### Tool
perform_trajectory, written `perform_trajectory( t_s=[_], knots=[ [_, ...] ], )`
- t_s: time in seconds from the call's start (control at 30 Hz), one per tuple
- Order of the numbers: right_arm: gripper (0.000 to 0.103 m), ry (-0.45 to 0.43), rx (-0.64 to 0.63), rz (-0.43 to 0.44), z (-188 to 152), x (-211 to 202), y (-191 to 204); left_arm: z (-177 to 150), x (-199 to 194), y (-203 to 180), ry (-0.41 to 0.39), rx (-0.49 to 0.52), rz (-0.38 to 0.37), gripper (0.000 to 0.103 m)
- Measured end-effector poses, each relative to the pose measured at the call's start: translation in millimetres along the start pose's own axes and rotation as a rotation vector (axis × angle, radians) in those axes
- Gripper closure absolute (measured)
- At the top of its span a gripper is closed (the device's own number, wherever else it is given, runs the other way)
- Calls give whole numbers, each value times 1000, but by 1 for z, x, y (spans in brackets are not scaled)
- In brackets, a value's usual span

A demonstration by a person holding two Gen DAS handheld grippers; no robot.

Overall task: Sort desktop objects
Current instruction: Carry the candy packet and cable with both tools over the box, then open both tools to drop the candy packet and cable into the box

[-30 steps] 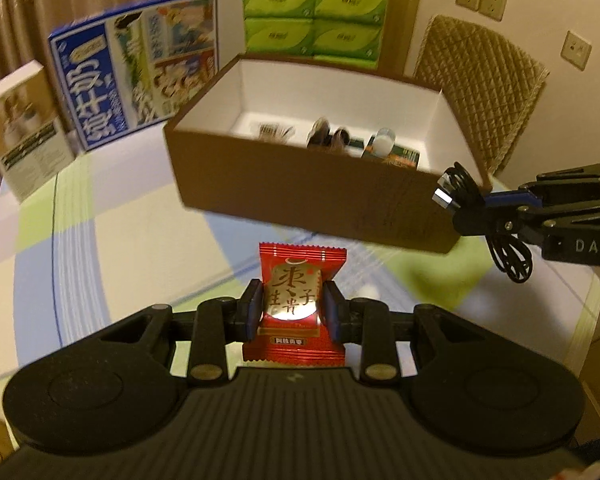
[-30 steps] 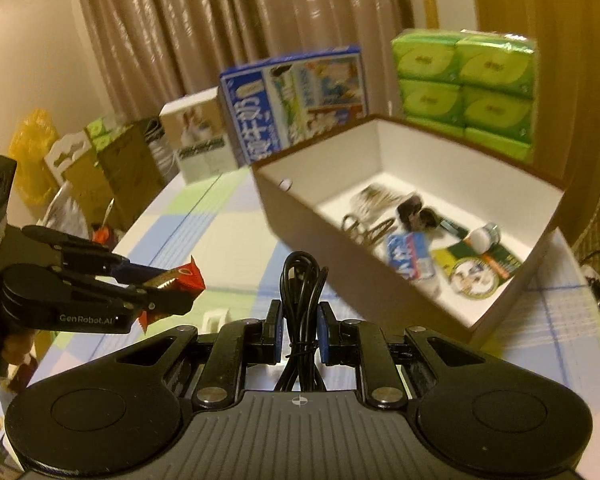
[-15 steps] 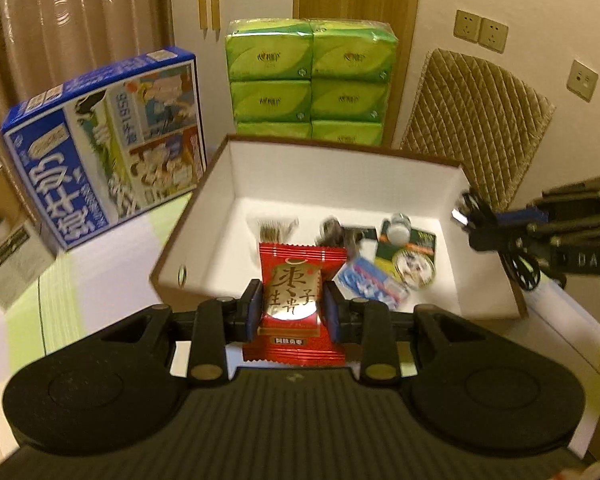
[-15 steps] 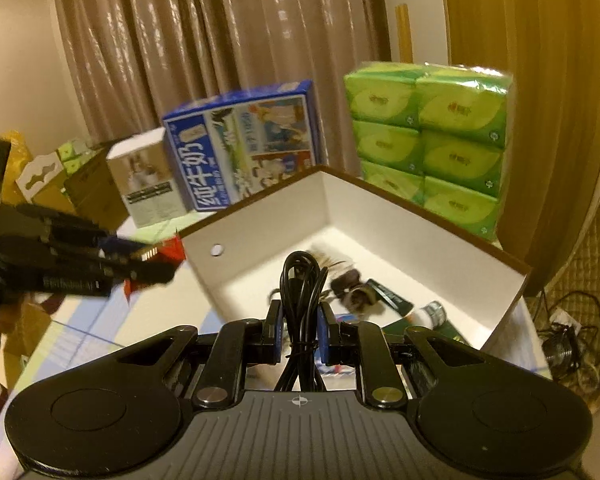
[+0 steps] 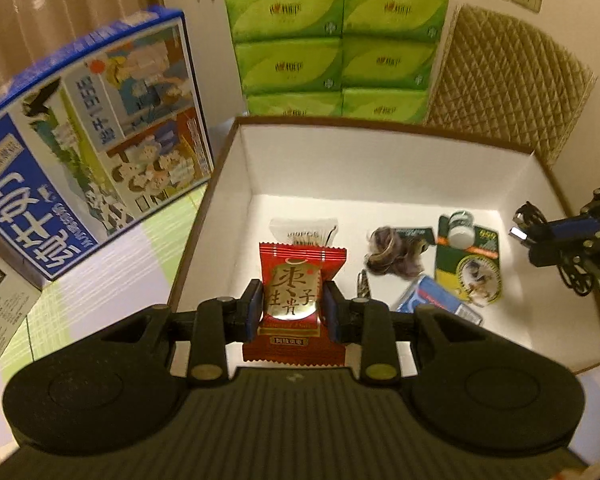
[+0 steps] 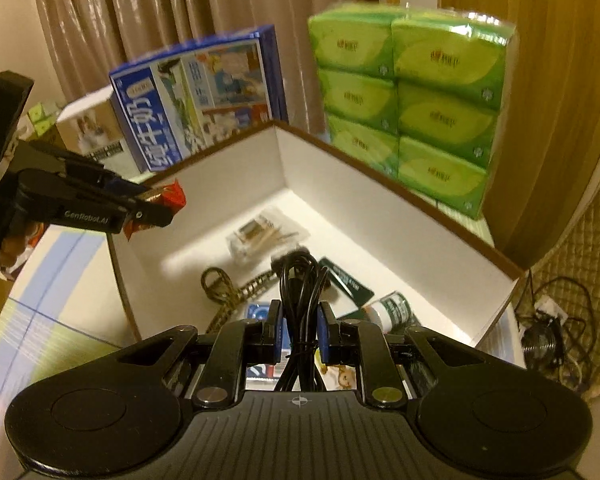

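Note:
My left gripper is shut on a red snack packet with gold characters, held above the near left part of the open brown box with white inner walls. My right gripper is shut on a coiled black cable, held over the box. The right gripper also shows at the right of the left wrist view. The left gripper also shows at the left of the right wrist view. Inside the box lie a clear bag of small sticks, a hair tie, a green card with a small bottle and a blue packet.
A blue milk carton box stands left of the brown box. A stack of green tissue packs stands behind it. A quilted chair back is at the back right. A small beige box is far left. Cables lie on the floor.
Both grippers have risen and moved forward from in front of the box to over its open top, each still holding its object. The box's inside now shows from above.

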State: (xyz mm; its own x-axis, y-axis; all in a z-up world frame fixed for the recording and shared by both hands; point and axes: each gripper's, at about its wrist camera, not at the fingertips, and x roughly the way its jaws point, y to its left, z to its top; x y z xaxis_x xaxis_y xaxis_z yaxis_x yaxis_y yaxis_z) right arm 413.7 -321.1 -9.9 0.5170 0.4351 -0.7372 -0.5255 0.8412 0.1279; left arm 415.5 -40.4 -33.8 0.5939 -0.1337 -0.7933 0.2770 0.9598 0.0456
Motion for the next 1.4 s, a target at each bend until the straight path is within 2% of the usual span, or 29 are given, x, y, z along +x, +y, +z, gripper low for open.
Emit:
perform_trajectory(
  t_s=[0.2, 0.37, 0.6, 0.73, 0.83, 1.03, 1.27, 1.3, 1.33, 1.37, 1.4],
  knots=[
    [89, 80, -31, 32, -1, 21, -2, 0, 32, 3, 104, 41, 21, 76],
    [89, 126, -45, 35, -5, 31, -3, -5, 49, 1, 159, 56, 22, 76],
    [89, 202, -50, -24, -3, 44, -7, -12, 61, 0, 211, 65, 26, 74],
    [89, 240, -40, -44, 0, 49, -8, -13, 61, 2, 212, 55, 24, 74],
    [89, 268, -38, -46, 0, 54, -7, -13, 59, 2, 206, 55, 24, 69],
    [89, 352, -47, -62, -1, 66, -5, -13, 54, 1, 200, 62, 20, 68],
    [89, 424, -70, -46, -1, 74, -5, -15, 46, -3, 195, 92, 10, 60],
    [84, 442, -76, -37, -1, 75, -4, -14, 45, -3, 196, 95, 10, 56],
    [71, 462, -78, -24, -1, 77, -4, -14, 44, -3, 195, 98, 10, 53],
    [62, 468, -83, -5, 0, 77, -3, -14, 43, -4, 193, 102, 10, 48],
    [42, 458, -92, 6, 1, 75, -1, -13, 41, -5, 190, 106, 12, 43]
  ],
)
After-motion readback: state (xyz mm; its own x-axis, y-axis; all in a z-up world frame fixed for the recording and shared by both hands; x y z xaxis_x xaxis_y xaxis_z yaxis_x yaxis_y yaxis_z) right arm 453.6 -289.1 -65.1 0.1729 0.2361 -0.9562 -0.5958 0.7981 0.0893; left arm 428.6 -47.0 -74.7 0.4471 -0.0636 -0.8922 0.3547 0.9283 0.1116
